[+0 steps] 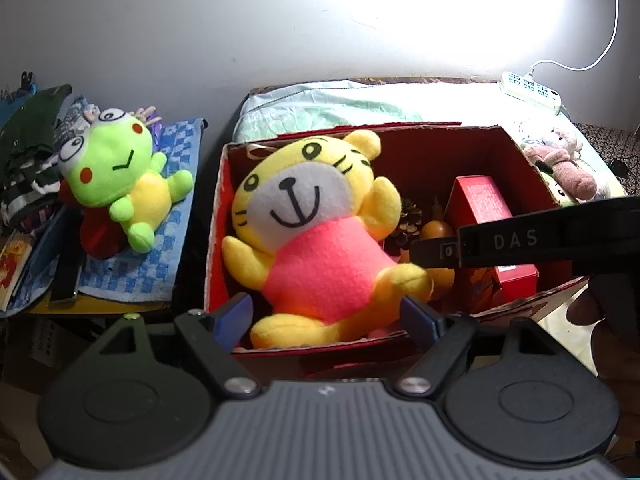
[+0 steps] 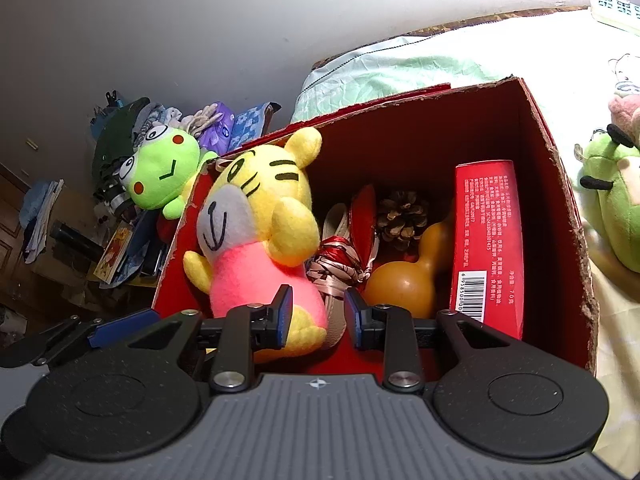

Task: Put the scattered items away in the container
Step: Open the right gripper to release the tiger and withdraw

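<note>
A yellow tiger plush (image 1: pixel 320 264) in a pink shirt lies on its back in the left half of the red cardboard box (image 1: pixel 216 216). My left gripper (image 1: pixel 328 314) stands open at the box's near edge, its blue pads either side of the tiger's legs and clear of them. My right gripper (image 2: pixel 319 316) hovers over the box (image 2: pixel 560 160) with a narrow gap between its pads. The tiger (image 2: pixel 256 272) has one foot lying below that gap, not pressed. A green frog plush (image 1: pixel 120 160) lies outside on a blue checked cloth to the left.
The box also holds a red carton (image 2: pixel 488 240), a pine cone (image 2: pixel 402 216), an orange gourd (image 2: pixel 404 280) and a ribbon bundle (image 2: pixel 340 264). More plush toys (image 1: pixel 560 160) and a power strip (image 1: pixel 530 86) lie on the bed. Clutter is piled behind the frog (image 2: pixel 164 168).
</note>
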A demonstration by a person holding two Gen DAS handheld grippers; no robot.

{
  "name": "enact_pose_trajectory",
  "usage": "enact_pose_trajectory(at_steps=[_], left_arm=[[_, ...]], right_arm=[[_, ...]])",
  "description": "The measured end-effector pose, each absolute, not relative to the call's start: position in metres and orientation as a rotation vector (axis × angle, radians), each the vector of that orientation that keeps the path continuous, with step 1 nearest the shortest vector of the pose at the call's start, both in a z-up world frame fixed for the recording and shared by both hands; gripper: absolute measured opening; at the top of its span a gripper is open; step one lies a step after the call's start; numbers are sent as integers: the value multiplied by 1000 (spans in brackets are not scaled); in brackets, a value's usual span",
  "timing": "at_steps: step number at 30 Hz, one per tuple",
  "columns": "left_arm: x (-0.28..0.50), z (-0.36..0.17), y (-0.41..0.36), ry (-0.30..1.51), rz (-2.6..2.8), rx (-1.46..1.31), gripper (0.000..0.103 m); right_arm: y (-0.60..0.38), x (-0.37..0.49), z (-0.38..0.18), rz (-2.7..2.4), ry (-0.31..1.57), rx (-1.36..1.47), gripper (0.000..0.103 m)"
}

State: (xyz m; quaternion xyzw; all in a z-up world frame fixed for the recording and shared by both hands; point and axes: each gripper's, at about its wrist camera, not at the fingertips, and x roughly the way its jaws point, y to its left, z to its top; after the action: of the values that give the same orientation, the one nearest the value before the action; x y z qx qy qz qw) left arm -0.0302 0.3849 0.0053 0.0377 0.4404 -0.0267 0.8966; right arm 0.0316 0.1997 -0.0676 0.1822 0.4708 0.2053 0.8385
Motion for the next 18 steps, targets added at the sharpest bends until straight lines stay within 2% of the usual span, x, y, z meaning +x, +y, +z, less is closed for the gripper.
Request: enact_pose_trajectory(at_steps=[18], left_arm=[[-37, 10, 363, 865, -56, 82, 86]], right_arm=[[180, 3, -52, 411, 932, 347, 31]])
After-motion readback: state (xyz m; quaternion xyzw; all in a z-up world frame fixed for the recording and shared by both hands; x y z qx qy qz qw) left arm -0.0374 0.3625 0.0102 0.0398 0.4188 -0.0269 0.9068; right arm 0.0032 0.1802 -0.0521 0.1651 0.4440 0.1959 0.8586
